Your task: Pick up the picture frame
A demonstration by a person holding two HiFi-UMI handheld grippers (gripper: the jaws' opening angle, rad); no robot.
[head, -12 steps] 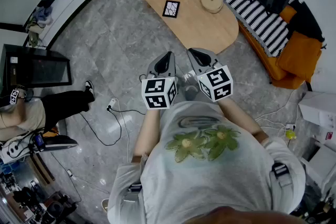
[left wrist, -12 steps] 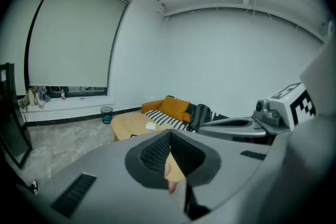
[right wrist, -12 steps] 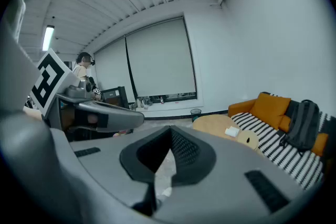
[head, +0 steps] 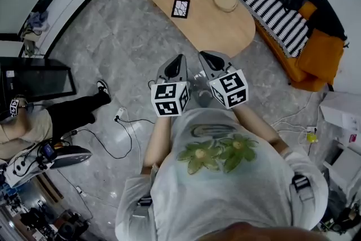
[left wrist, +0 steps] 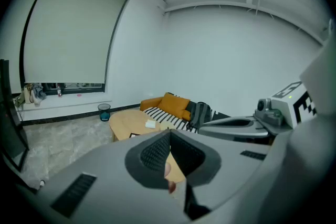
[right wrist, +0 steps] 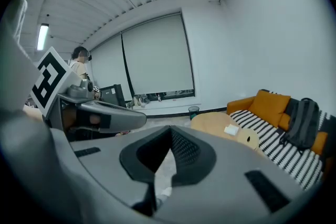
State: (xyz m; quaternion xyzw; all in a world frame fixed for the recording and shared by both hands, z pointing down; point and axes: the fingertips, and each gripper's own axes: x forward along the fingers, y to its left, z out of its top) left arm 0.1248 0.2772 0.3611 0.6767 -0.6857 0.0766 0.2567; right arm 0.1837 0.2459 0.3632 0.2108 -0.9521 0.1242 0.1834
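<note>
- Picture frame (head: 180,8), small, black, rectangular: found flat on oval light-wood table (head: 225,31), well ahead.
- Found left gripper (left wrist: 169,155) and right gripper (right wrist: 168,152) fully closed, empty.
- Noted slight up-left drift of table in head view; judged approach barely begun.

grey marble floor (head: 113,42), probably orange sofa (head: 316,56)

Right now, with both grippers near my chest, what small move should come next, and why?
Probably step toward the table. The picture frame lies flat on it, far beyond the left gripper and the right gripper. Both are shut and empty, so it seems too early to open the jaws or reach.
</note>
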